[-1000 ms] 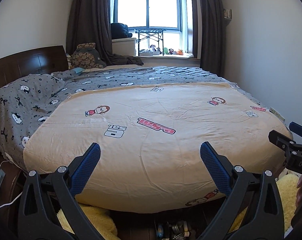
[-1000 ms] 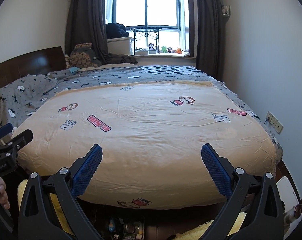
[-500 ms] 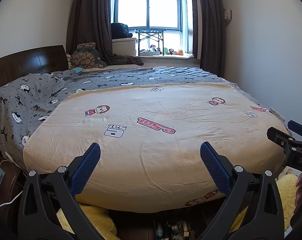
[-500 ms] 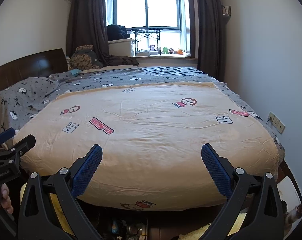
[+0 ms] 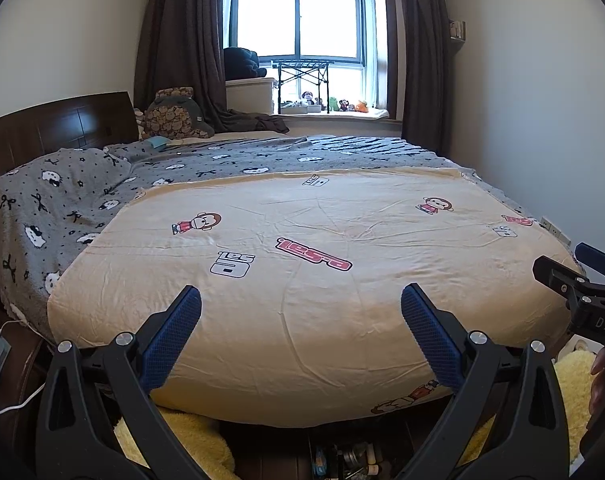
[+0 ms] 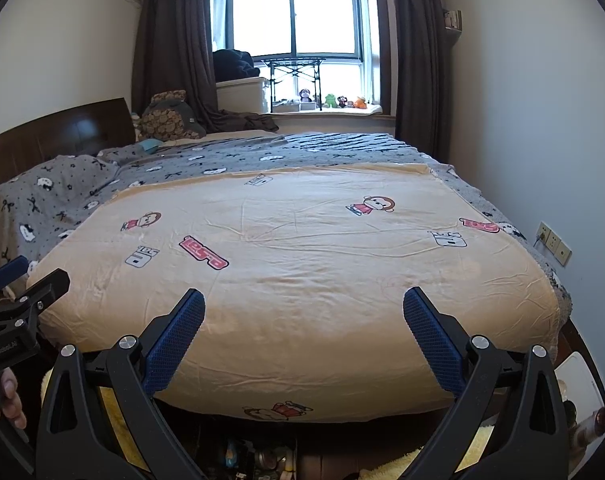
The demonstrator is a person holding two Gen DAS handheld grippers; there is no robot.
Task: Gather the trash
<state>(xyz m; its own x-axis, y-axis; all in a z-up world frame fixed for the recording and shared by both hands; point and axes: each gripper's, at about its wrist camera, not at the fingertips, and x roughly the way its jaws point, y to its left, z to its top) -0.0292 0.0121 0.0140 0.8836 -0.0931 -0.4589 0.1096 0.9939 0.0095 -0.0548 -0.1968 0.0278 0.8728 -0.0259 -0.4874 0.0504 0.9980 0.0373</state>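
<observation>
Since a second ago I have barely shifted: my left gripper (image 5: 300, 300) and right gripper (image 6: 304, 302) hang spread wide and empty at the foot of the bed (image 5: 302, 264). Small cluttered items (image 6: 258, 458), perhaps trash, lie under the bed, shadowed, cut off, too dim to identify.

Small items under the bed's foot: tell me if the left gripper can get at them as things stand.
Probably yes. The left gripper is open and empty, the small items lie on the floor below it, and only the overhanging cream bedcover crowds the approach.
</observation>
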